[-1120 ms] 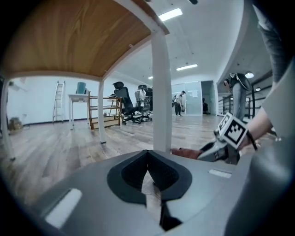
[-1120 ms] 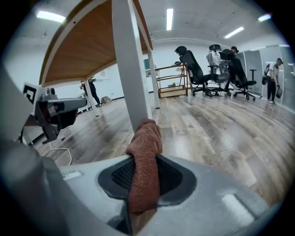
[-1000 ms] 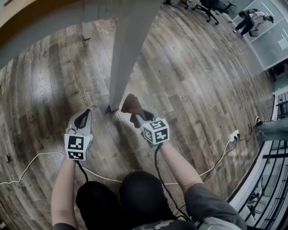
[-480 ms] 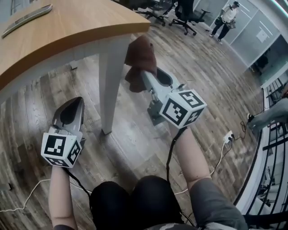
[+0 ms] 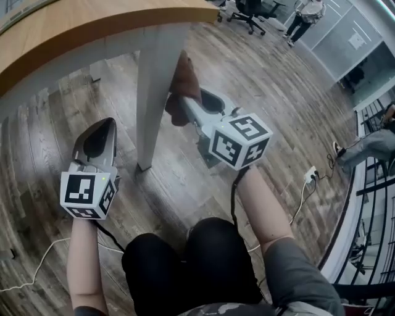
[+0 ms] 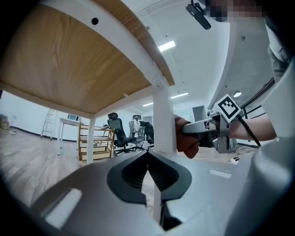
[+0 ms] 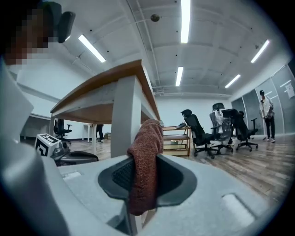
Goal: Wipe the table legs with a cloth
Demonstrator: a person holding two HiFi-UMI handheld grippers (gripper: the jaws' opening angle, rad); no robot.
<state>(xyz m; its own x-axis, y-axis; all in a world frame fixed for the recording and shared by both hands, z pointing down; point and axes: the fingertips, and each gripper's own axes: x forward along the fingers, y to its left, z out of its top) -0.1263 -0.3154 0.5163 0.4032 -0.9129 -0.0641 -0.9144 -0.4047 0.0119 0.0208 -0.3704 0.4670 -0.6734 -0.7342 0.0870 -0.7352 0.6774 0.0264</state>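
A white table leg drops from the wooden tabletop to the plank floor. My right gripper is shut on a reddish-brown cloth, which presses against the leg's right side, high up. In the right gripper view the cloth hangs between the jaws with the leg just behind it. My left gripper hovers left of the leg, shut with nothing in it. From the left gripper view the leg and the cloth stand ahead.
A white cable and a power strip lie on the floor. Office chairs and a standing person are at the far right. Someone's leg and shoe reach in at the right edge.
My right gripper rose with the cloth from the foot of the leg to near the tabletop, then slid slightly down against the leg. The left gripper stayed left of the leg.
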